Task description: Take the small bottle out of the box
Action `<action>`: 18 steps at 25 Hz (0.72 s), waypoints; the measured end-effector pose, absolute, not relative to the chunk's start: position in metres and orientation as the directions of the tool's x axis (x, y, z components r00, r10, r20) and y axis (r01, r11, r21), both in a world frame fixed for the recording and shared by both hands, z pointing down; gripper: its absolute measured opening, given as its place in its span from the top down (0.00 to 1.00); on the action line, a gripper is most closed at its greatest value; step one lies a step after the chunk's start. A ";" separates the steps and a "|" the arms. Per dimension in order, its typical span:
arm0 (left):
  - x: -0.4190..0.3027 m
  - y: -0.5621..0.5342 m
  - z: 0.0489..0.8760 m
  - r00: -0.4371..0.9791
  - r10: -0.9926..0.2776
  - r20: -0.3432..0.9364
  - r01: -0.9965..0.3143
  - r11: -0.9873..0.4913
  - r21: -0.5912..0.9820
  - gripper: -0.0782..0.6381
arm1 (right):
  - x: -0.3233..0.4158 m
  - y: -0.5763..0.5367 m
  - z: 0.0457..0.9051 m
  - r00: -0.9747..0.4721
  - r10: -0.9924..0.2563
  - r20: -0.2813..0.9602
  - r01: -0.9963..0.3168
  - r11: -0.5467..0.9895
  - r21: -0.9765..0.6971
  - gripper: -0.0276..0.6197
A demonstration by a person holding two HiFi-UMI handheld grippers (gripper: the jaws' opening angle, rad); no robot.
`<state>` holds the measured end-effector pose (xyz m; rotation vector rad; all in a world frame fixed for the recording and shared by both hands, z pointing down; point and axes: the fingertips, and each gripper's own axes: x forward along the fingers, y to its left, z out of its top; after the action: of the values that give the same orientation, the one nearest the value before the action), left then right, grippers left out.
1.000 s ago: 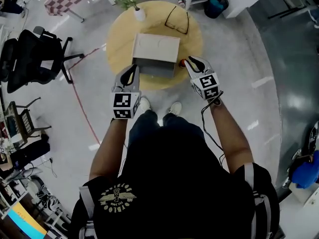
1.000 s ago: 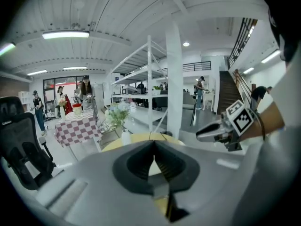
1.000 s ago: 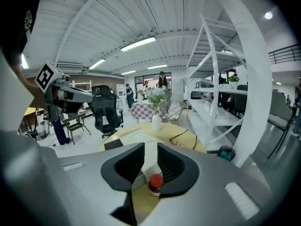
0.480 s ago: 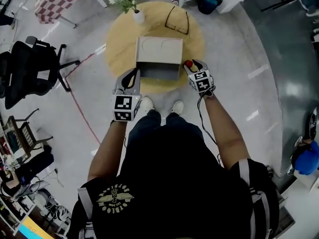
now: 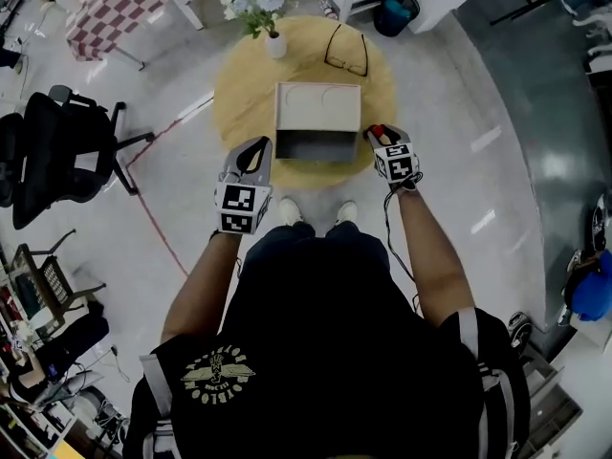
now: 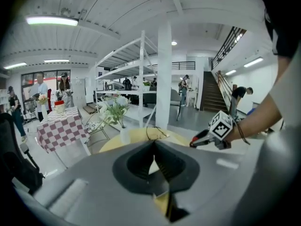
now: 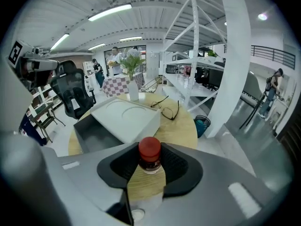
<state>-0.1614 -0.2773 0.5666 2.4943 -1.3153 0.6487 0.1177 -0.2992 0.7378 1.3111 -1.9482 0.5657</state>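
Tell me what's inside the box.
The open part of the box shows only bare grey floor; the lid hides the rest. The bottle stands outside it.

One round table [image 5: 239,94], and on it one box [image 5: 317,105] at the middle, one small bottle [image 5: 377,130] at four o'clock, one pair of glasses [image 5: 346,54] at one, one vase of flowers [image 5: 275,44] at eleven. Beyond it, one checkered table [image 5: 124,3] and one teal bin [image 5: 394,14].
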 end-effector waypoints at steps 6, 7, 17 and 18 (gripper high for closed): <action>-0.171 -0.281 0.562 0.511 -0.728 0.457 -0.833 -0.551 0.054 0.89 | 0.114 -0.291 0.674 -0.243 -0.640 0.729 -0.910 0.411 0.058 0.72; -0.171 -0.282 0.559 0.510 -0.733 0.450 -0.836 -0.546 0.058 0.89 | 0.111 -0.289 0.665 -0.256 -0.641 0.724 -0.902 0.427 0.059 0.72; -0.178 -0.262 0.534 0.496 -0.758 0.423 -0.847 -0.530 0.043 0.89 | 0.026 -0.272 0.663 -0.418 -0.566 0.711 -0.813 0.582 -0.014 0.72; -0.185 -0.257 0.536 0.483 -0.762 0.431 -0.853 -0.520 0.038 0.89 | 0.018 -0.271 0.671 -0.426 -0.550 0.718 -0.802 0.597 -0.019 0.72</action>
<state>-0.1845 -0.2571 0.5357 2.4838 -1.3815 0.5356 0.0178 -0.2707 0.6709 1.0652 -2.1410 0.4745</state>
